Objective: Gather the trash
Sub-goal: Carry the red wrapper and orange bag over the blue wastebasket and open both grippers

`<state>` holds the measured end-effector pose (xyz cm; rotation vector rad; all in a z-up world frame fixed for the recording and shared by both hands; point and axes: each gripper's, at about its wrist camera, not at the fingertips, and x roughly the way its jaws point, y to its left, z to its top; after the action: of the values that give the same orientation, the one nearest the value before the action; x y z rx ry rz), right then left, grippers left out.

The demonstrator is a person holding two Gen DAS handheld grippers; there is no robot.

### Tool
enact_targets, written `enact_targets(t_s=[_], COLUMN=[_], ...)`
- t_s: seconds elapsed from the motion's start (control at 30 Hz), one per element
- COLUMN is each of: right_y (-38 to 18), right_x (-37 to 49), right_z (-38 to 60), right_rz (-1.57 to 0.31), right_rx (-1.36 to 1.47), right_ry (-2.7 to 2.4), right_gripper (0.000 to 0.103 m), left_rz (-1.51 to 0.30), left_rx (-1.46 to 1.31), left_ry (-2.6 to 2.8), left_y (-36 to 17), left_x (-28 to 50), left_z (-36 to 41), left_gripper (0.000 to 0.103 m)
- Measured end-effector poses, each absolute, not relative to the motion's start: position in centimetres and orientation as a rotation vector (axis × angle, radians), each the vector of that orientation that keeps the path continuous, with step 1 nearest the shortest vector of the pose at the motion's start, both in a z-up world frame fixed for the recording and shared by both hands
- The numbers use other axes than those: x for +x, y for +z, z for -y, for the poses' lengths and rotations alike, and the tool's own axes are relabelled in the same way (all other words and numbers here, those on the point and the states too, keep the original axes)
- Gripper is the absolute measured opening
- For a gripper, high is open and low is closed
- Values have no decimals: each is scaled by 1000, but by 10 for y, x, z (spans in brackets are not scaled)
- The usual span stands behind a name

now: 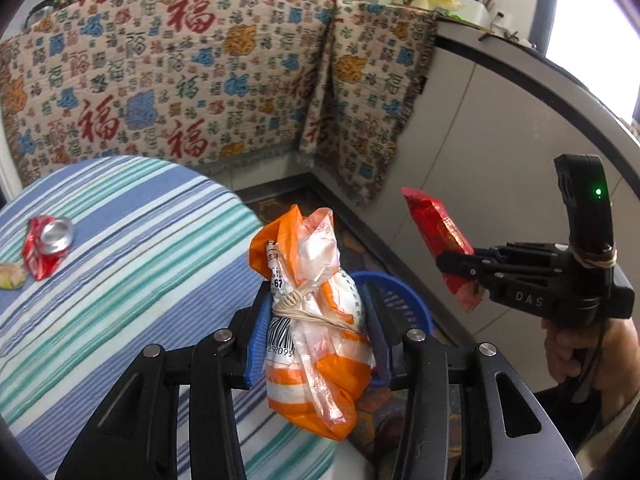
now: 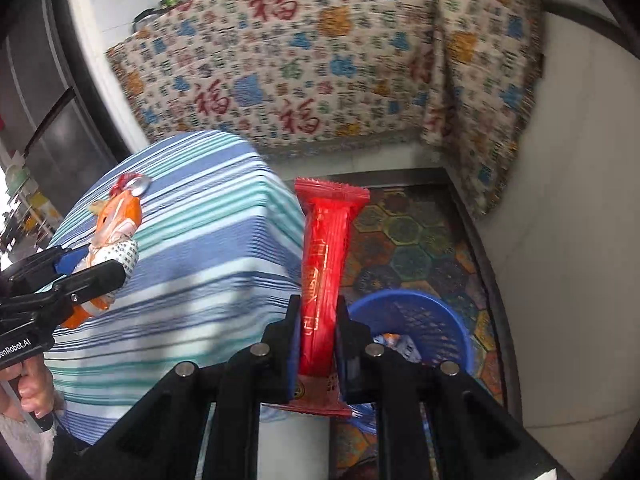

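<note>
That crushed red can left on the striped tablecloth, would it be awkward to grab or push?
The crushed can is dented and flattened, so it probably won't roll far if pushed. It looks empty, so likely light. Its shiny metal may slip between fingers, though the creases could give some hold.

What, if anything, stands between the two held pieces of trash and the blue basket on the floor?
Nothing visible does. The blue basket sits open-topped on the floor just past the striped table. The red wrapper in the right gripper and the orange bag in the left gripper have open air ahead.
</note>
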<state>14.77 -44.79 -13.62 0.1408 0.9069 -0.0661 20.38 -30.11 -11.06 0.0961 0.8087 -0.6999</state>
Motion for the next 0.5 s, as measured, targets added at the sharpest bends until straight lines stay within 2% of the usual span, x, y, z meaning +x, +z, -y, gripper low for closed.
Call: enact_targets(t_s=[0.27,0.5], right_y=[-155,-177], right_x=[121,118], right_z=[511,546], right_rz=[-933,-967], right_rx=[194,223], right_ry=[-153,-178], right_gripper=[15,15], left_rz=[-895,-938], left_rx=[113,128], left_ry=[-790,-795], left_y=[-148,-174], left_x=[207,216], left_z=[387,420], left_gripper=[45,45])
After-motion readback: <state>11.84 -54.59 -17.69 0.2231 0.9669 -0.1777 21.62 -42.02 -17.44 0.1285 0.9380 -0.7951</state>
